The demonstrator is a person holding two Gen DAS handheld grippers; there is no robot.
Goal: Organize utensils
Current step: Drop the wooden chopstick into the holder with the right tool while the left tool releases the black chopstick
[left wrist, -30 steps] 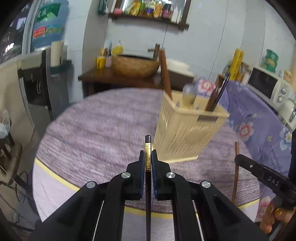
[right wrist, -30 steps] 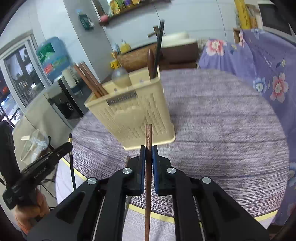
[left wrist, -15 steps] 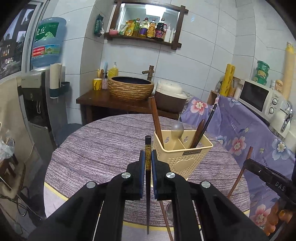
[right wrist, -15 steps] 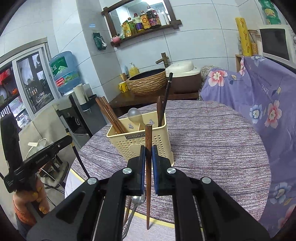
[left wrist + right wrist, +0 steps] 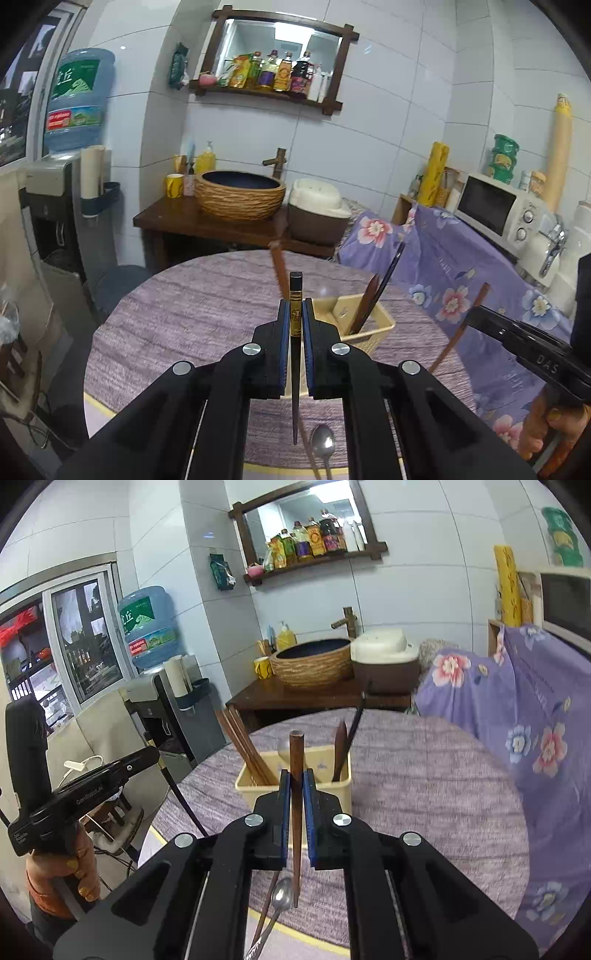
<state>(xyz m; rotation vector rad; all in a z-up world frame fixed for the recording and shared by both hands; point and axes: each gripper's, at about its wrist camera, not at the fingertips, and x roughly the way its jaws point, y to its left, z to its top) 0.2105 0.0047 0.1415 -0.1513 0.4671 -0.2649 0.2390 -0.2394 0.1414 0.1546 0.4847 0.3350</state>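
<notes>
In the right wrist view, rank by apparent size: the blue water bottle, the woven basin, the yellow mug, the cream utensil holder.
Largest to smallest as they look here:
1. cream utensil holder, though it sits nearest the camera
2. woven basin and blue water bottle, too alike to rank
3. yellow mug

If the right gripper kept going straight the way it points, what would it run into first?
Probably the cream plastic utensil basket on the purple table: it sits directly beyond the right gripper, which holds a brown wooden chopstick. Depth is hard to judge.
</notes>
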